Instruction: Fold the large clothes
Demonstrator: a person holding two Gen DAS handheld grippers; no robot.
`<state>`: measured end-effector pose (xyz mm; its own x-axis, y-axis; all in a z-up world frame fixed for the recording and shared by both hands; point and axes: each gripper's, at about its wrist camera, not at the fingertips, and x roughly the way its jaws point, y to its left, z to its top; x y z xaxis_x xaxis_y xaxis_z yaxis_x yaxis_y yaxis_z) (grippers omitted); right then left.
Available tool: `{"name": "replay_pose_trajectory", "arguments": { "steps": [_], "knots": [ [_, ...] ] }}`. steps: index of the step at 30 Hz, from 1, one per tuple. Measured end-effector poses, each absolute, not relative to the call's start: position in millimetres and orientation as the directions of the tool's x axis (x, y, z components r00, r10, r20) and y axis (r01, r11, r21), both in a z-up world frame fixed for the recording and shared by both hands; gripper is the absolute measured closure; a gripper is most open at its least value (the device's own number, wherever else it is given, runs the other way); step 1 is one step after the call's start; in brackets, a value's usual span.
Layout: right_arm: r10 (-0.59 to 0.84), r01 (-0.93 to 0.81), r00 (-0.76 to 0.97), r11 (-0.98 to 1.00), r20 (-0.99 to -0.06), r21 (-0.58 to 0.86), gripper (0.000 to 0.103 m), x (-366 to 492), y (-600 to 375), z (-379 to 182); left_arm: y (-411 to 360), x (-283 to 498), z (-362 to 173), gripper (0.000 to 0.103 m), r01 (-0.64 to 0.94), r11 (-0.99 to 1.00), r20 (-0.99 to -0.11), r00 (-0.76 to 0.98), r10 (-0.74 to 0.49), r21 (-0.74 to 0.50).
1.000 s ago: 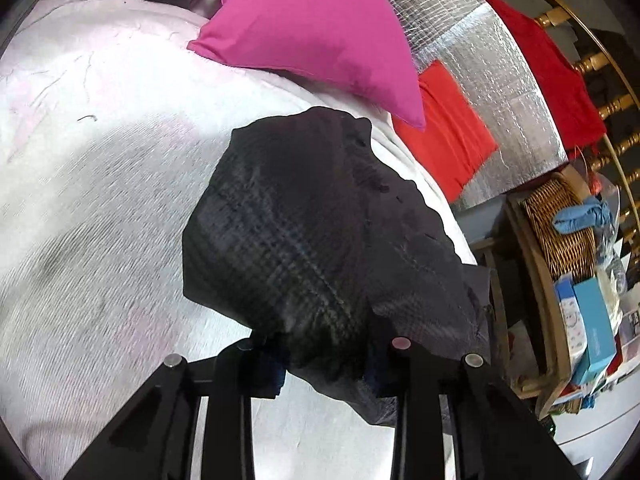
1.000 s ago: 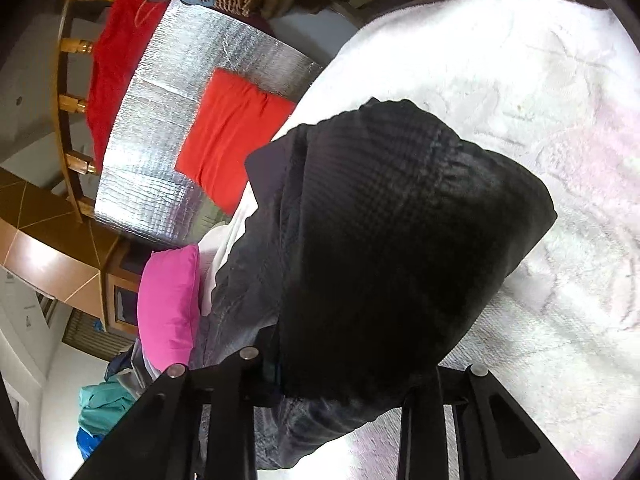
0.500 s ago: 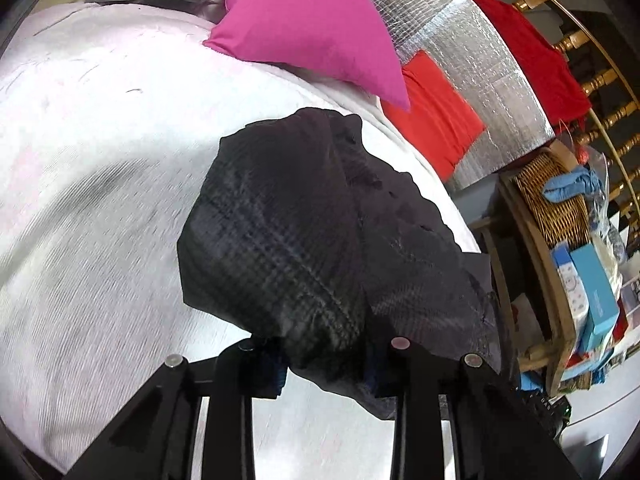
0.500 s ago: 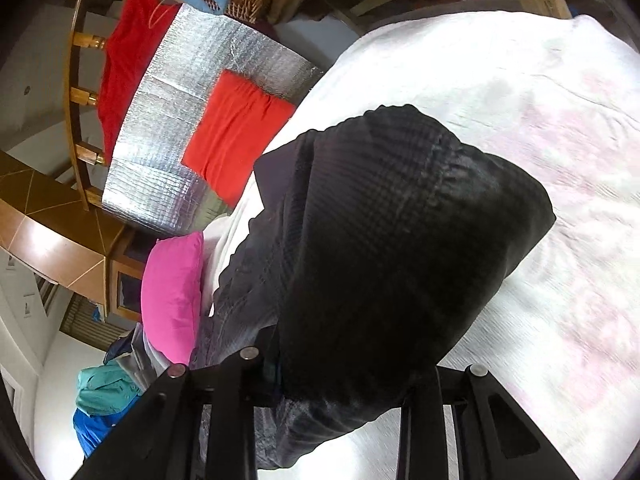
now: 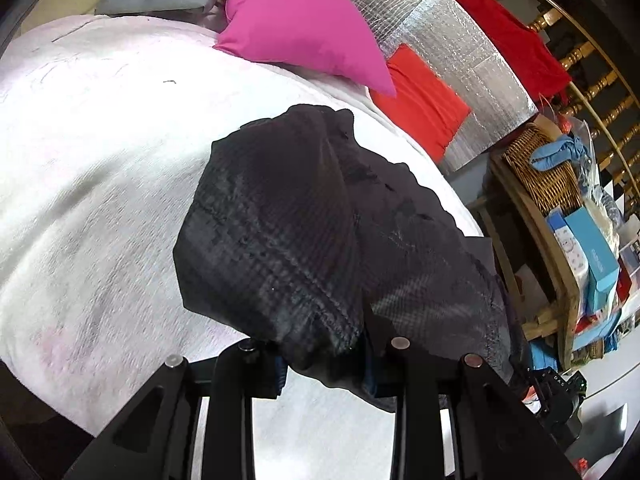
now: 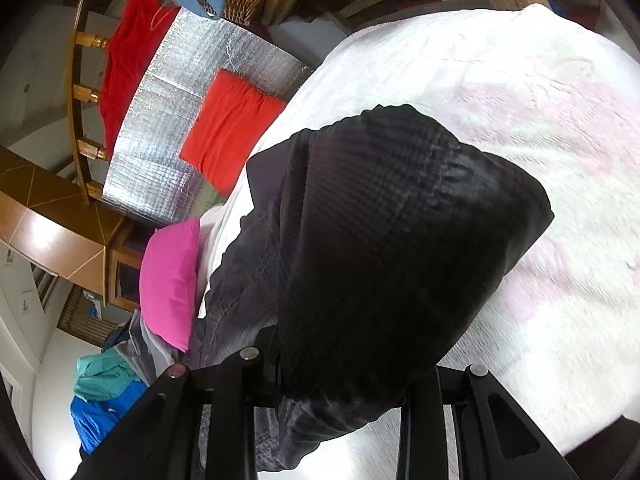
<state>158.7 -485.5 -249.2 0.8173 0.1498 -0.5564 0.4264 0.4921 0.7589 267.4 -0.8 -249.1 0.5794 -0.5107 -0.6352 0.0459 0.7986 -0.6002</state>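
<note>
Still, the left gripper [image 5: 324, 354] is clamping a bunched edge of the black garment [image 5: 280, 232], its jaws narrowed on the cloth exactly as a second ago. The right gripper [image 6: 340, 376] is likewise pinching another part of the same garment [image 6: 392, 248], its jaws just as narrow as before. The cloth is draping forward from both grippers and sagging onto the white blanket [image 5: 92, 168] just ahead of them. Compared with the earlier frames, both grippers are travelling sideways over the bed: in the left wrist view the pink pillow [image 5: 300, 28] far ahead is sliding toward the middle, and the wicker basket [image 5: 548, 176] off to the right is dropping lower. In the right wrist view the orange-red cloth [image 6: 232, 128] ahead on the left is drifting down and right.
</note>
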Motion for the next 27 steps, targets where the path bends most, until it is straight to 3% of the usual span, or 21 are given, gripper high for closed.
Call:
{"name": "replay_pose_trajectory", "arguments": {
  "steps": [7, 17, 19, 24, 27],
  "knots": [
    [0.175, 0.450, 0.796, 0.469, -0.579, 0.760, 0.071, 165.2, -493.3, -259.5, -2.9, 275.7, -253.9, 0.068, 0.043, 0.808, -0.659, 0.554, -0.509, -0.588],
    [0.239, 0.437, 0.788, 0.433, -0.568, 0.788, 0.067, 160.5, -503.9, -271.0, 6.0, 266.5, -259.9, 0.046, 0.027, 0.829, -0.691, 0.536, -0.484, -0.559],
    [0.248, 0.446, 0.782, 0.418, -0.572, 0.792, 0.058, 157.2, -505.4, -271.6, 7.7, 262.7, -258.9, 0.045, 0.032, 0.837, -0.697, 0.538, -0.474, -0.546],
    [0.255, 0.445, 0.776, 0.428, -0.577, 0.787, 0.054, 142.8, -508.8, -268.2, 14.7, 245.1, -254.1, 0.041, 0.043, 0.866, -0.712, 0.550, -0.437, -0.499],
    [0.253, 0.444, 0.773, 0.440, -0.582, 0.780, 0.045, 130.9, -511.1, -265.4, 20.6, 230.7, -247.8, 0.041, 0.053, 0.885, -0.717, 0.565, -0.409, -0.463]
  ]
}}
